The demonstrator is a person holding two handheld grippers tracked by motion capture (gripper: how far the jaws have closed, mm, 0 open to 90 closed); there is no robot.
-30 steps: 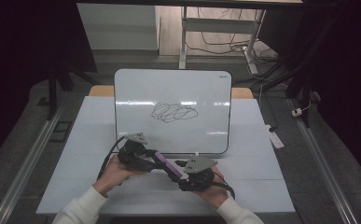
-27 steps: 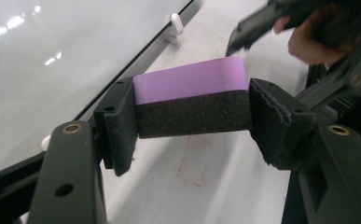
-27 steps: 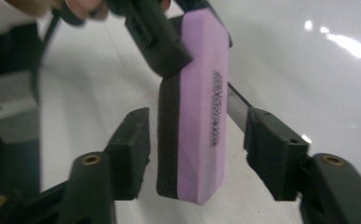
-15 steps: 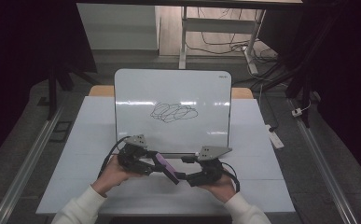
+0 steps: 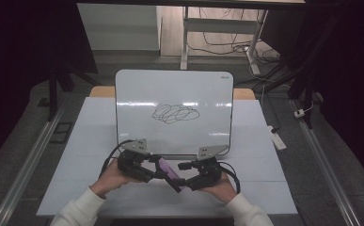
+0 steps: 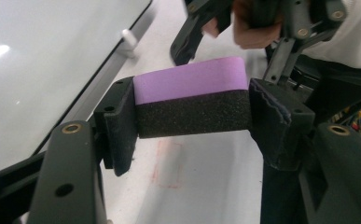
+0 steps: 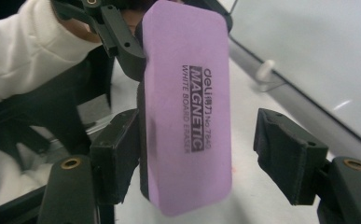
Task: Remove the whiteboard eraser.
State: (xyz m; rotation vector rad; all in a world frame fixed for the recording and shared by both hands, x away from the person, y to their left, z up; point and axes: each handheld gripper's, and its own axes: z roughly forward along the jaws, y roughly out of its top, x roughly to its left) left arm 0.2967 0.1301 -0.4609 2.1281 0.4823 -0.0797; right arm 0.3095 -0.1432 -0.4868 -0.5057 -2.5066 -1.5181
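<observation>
The eraser (image 5: 169, 173), purple on 1 face and black felt on the other, is held above the tabletop (image 5: 99, 141) just in front of the whiteboard's (image 5: 137, 89) near edge, between the 2 grippers. The left gripper (image 5: 157, 169) has its fingers (image 6: 121, 126) closed on the eraser's 2 ends, pads pressed against the foam, as the left gripper view shows. The right gripper (image 5: 182, 175) sits at 3 o'clock of the eraser in the high view; its fingers (image 7: 288, 151) have just been opening and now stand apart with the eraser between them. In the right gripper view the 9 o'clock pad lies against or just beside the eraser's black edge, I cannot tell which, while the 3 o'clock pad stands clear of the purple face. That face carries black print reading "MAGNETIC WHITE BOARD ERASER". The whiteboard stands tilted at 12 o'clock of both hands, with a black scribble (image 5: 175, 113) near its middle. A white clip (image 7: 265, 70) sits on its lower frame.
</observation>
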